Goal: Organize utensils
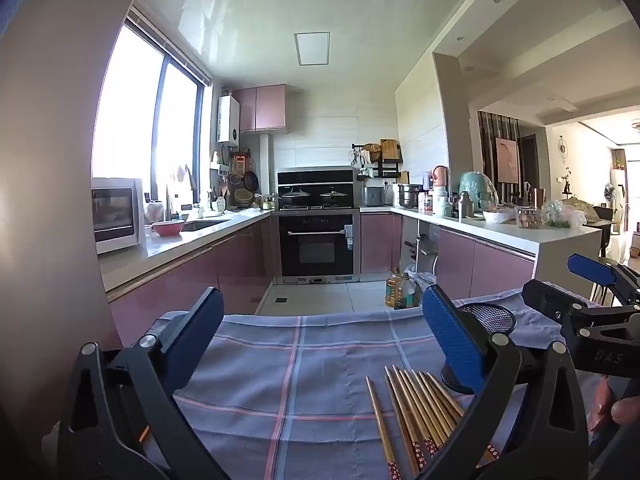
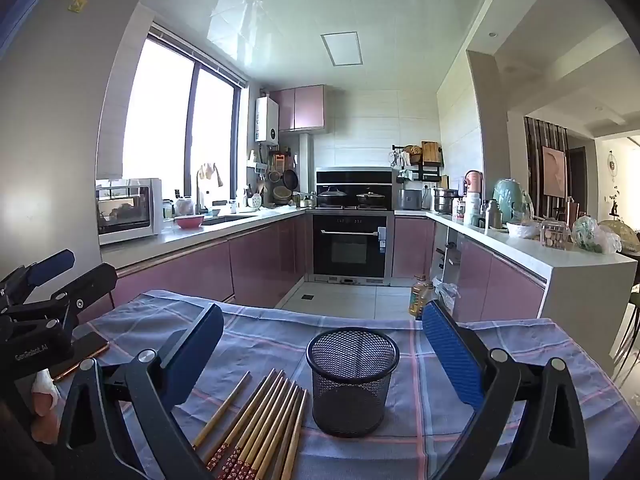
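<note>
Both grippers wide apart and empty, chopsticks not yet lifted.

I'd bring my right gripper down over the chopsticks lying on the checked cloth just left of the upright mesh cup, pinching 1 pair mid-shaft. My left gripper view hides most of the cup behind its finger; only the right view shows a phone.

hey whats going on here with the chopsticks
A person holds a two-finger gripper in each hand over a blue plaid tablecloth. Both the left gripper and the right gripper are open and empty. A bundle of wooden chopsticks with red patterned ends lies loose beside an empty black mesh cup; nothing is sorted yet.
</note>
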